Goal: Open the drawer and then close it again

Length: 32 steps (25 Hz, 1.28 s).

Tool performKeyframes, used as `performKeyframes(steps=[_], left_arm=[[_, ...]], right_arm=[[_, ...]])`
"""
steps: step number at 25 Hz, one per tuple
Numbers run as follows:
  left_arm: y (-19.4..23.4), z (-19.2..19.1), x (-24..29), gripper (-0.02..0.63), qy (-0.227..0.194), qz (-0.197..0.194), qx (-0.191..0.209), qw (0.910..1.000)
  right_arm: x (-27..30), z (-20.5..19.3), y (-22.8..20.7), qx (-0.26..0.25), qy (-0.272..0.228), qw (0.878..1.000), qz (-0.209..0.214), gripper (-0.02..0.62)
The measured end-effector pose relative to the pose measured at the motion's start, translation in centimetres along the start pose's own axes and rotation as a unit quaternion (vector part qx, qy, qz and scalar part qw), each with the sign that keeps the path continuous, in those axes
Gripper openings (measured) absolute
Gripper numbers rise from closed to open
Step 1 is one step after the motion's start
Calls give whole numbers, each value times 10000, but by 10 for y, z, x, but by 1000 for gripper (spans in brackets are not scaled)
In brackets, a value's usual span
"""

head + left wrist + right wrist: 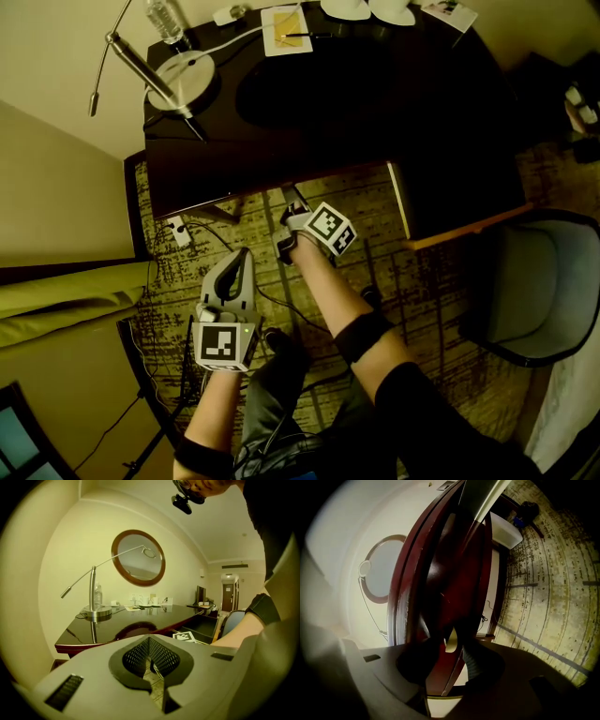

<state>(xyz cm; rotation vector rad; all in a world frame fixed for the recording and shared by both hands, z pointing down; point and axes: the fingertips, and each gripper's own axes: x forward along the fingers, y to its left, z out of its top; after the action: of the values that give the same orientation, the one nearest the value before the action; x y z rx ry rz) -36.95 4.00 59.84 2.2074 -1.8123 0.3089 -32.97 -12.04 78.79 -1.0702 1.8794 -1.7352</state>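
Standing out from the right end of the tabletop (375,103), the drawer (469,228) is pulled open: a dark box with a pale wooden rim. Its inside is in shadow and I cannot make out any contents.

The tabletop is dark, glossy, reddish wood with a rounded front edge. At its left end is a brushed-metal lamp (178,80) with a round base and a thin, angled arm. A clear plastic bottle (164,19) stands in the far left corner. A pale sheet (286,33) with a pen on it lies by the far edge, its print too small to read. White cups (370,9) sit further right along that edge. An oval wood-framed mirror (139,557) hangs on the wall.

The right hand-held gripper (295,220) is at the middle of the front edge, rolled on its side. Its jaws are apart with the red wood edge between them, and I cannot tell whether the pads press on it.

The left hand-held gripper (239,262) hangs lower over the patterned carpet (422,291), jaws fully together, mesh pads meeting on nothing.

A grey upholstered chair (539,281) sits beside the drawer.
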Motion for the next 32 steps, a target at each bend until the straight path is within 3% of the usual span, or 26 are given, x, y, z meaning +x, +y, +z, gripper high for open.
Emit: performKeyframes(steps=[3,8,14,23,32], left_arm=[[2,-5,0,0,56,25,-51,10000],[4,-12,-1,0,132,30,-44,9999],[5,-16,1,0,170,28,-103,9998],[-1,-11,-2,0,174,51,-92,9998],[-7,-7,-13,0,196,108,-190,9996]], right_arm=[[0,0,1,173,-82,9997,158,143],[-1,0,-3,393,-189,9988,232,67],[3,-1,-5,544,-152,9982,177,67],[-2,1,-4,228,177,9995,-120,72],[-38,-15,-10,251,294,9990,-213,72]])
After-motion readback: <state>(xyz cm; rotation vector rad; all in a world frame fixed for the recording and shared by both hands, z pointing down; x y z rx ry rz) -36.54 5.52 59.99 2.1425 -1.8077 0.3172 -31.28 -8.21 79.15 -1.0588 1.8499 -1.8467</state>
